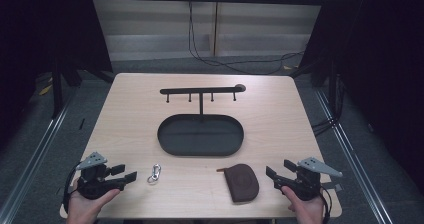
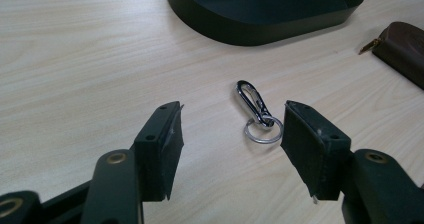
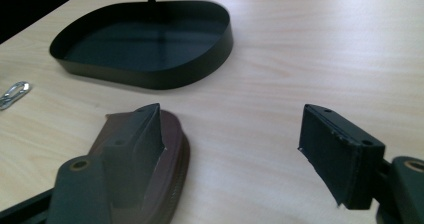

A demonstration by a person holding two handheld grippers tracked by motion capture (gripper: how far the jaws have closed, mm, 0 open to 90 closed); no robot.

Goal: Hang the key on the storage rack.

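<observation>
1. My left gripper (image 1: 129,174) rests at the near left of the table (image 1: 125,109), jaws spread wide with nothing between them. The key clip (image 1: 154,174), a silver snap hook on a ring, lies flat just ahead of it; in the left gripper view the key clip (image 2: 256,111) sits between the jaw tips and a little beyond.

2. My right gripper (image 1: 272,171) sits at the near right, jaws also apart and empty. The brown pouch (image 1: 242,182) lies just beside it; in the right gripper view the pouch (image 3: 172,149) is partly hidden under one jaw.

3. The black tray (image 1: 200,134) with its hook rack (image 1: 201,90) stands behind both, well apart from them.

4. Risks as I judge them: the clip is thin and flat on the wood, so the jaw tips may scrape the table or skate the clip sideways instead of gripping it. Catching only the ring would let the hook swing and slip.

5. Closing on the pouch edge could pinch just the flap and drag it.
</observation>
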